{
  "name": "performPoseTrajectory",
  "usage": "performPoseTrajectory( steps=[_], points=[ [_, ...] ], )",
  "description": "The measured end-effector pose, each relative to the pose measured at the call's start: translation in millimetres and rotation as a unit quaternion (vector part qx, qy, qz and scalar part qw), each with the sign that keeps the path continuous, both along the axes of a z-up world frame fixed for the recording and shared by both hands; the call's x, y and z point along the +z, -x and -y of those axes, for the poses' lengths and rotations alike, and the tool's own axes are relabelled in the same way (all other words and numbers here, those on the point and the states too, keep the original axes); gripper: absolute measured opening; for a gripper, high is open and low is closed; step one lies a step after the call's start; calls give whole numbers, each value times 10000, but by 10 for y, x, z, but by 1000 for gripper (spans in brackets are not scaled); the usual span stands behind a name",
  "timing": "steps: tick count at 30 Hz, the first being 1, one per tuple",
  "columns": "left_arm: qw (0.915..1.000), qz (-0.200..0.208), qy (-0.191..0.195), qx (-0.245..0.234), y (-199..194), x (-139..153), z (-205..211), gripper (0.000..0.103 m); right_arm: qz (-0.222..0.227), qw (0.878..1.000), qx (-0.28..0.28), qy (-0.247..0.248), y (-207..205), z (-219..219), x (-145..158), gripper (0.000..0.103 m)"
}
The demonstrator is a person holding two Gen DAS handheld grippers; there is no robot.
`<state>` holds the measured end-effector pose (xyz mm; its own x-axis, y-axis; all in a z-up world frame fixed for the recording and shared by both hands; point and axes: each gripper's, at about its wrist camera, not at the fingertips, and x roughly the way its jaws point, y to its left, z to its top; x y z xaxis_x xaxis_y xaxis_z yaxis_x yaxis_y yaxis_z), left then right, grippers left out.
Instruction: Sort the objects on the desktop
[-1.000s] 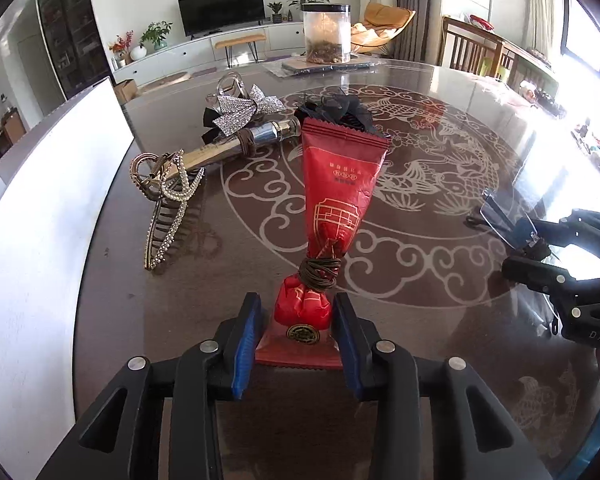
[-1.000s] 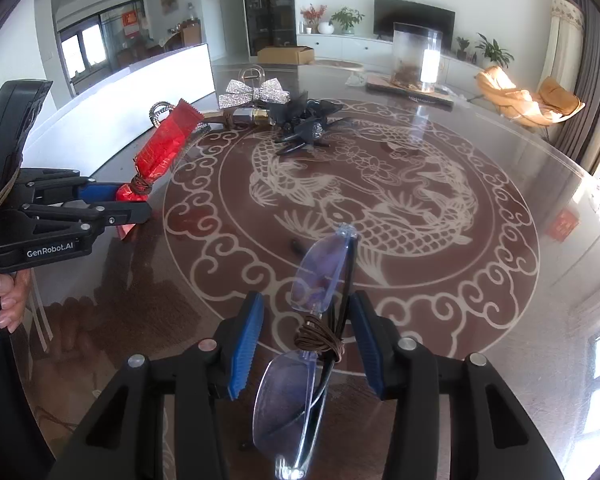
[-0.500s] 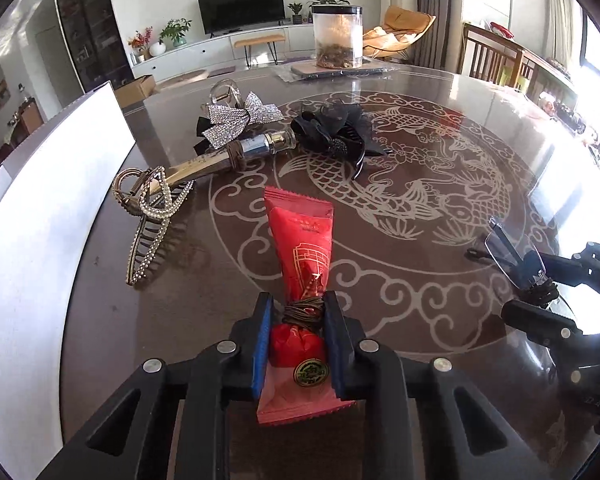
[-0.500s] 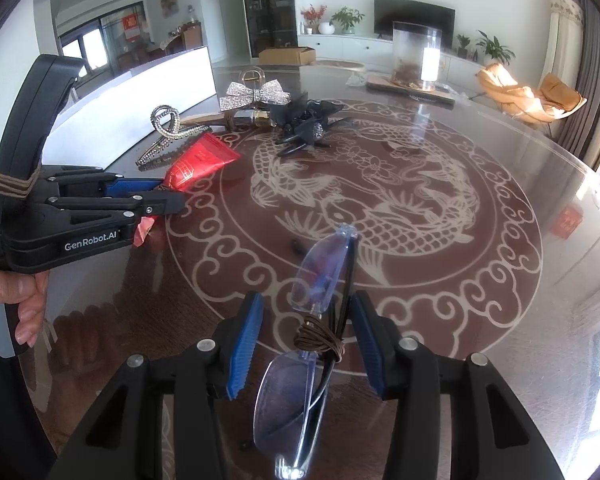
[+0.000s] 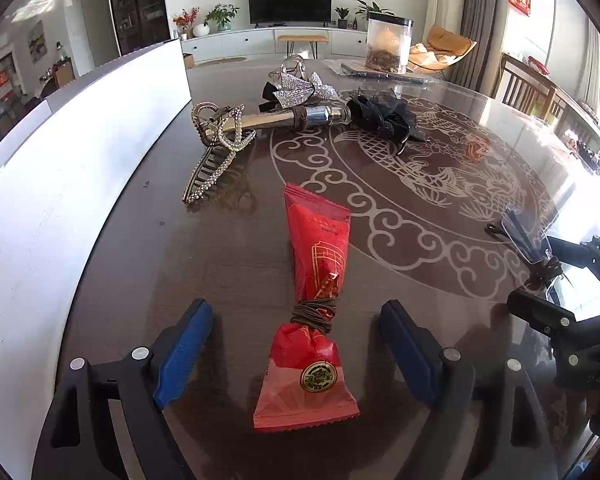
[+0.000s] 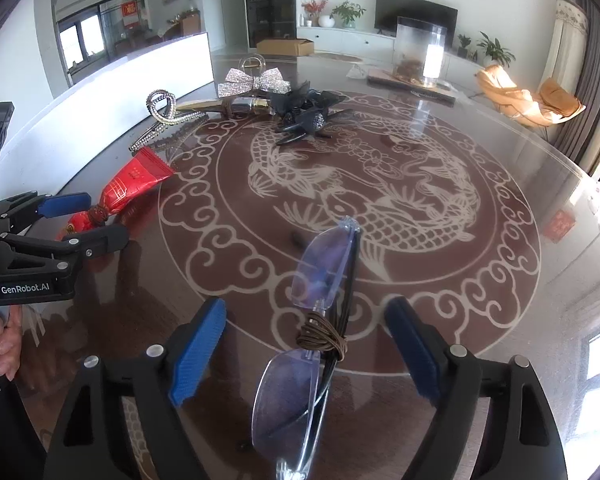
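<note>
**Both grippers spread, packet and glasses lying between their fingers**

Left gripper (image 5: 296, 354) has its blue-padded fingers (image 5: 182, 354) wide apart, touching nothing. Between them a red snack packet (image 5: 314, 304) lies flat on the worktop (image 5: 228, 256), its long axis running near to far: the wider crimped end is nearest the camera, and the other crimped end points away toward the hair accessories. A brown elastic band (image 5: 314, 314) is wound round its pinched waist.

Right gripper (image 6: 306, 354) is likewise spread, with a pair of rimless glasses (image 6: 312, 320) lying between the fingers and free of both. The glasses are folded, one lens near and one far, long axis pointing away toward the middle of the dragon pattern, and a brown elastic band (image 6: 322, 338) is wrapped at the bridge.

At the far left of the worktop a cluster sits close together: a rhinestone claw clip (image 5: 218, 148), a metallic tube (image 5: 296, 116) lying crosswise, a silver rhinestone bow (image 5: 298, 88) and a black flower hair clip (image 5: 384, 118). A white board (image 5: 60, 184) stands along the left edge. Farther back stands a clear jar (image 5: 388, 46) with brown contents in its lower part. Open glossy surface spreads across the middle and right of the round worktop between the two grippers.
</note>
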<state>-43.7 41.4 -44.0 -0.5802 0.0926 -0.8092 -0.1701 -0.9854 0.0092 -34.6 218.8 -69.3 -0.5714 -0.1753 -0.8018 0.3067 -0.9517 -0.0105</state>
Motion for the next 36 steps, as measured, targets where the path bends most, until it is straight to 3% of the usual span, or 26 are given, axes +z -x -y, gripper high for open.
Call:
performPoseTrajectory(
  steps=[2,8,36],
  points=[
    [9999,120,22,17,12,-28,0,103,31,10000,27,20,4,1,-6,93],
    [9999,116,14,13,5,-27,5,103,74,10000,6,-21,11,8,-21,100],
    [9999,113,17,16,1,-31,9,103,102,9999,40,-17,19,21,-29,103]
  ],
)
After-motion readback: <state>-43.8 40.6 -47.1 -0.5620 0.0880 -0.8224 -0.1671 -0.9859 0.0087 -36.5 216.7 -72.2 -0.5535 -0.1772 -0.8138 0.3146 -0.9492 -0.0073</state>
